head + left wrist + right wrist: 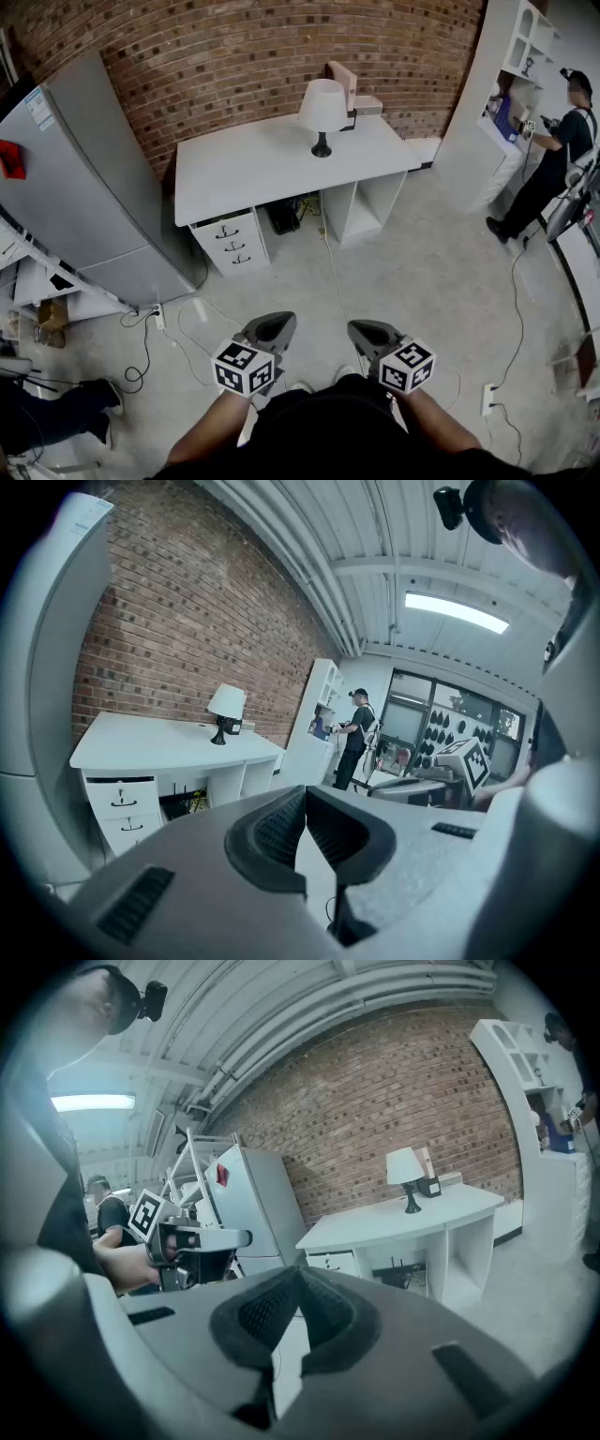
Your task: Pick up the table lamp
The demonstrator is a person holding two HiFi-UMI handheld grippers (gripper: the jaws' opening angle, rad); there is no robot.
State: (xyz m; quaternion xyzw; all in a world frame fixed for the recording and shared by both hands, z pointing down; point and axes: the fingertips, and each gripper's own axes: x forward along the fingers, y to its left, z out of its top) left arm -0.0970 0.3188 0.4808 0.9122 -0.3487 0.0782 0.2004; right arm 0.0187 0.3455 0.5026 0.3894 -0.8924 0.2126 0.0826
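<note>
The lamp (322, 112) stands upright near the back of the bench (253, 173), well apart from the left claw (277, 326) and right claw (364, 330), both pressed together and empty. It is probably light and top-heavy with a fragile shade, so take the dark stem.

Head view steeply down; both gripper views face distant desk (253, 169).

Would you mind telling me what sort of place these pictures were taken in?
Probably an indoor studio or lab furnished like a home: a bare brick wall, a white desk with a table lamp, a grey fridge, and cables trailing over a concrete floor.
</note>
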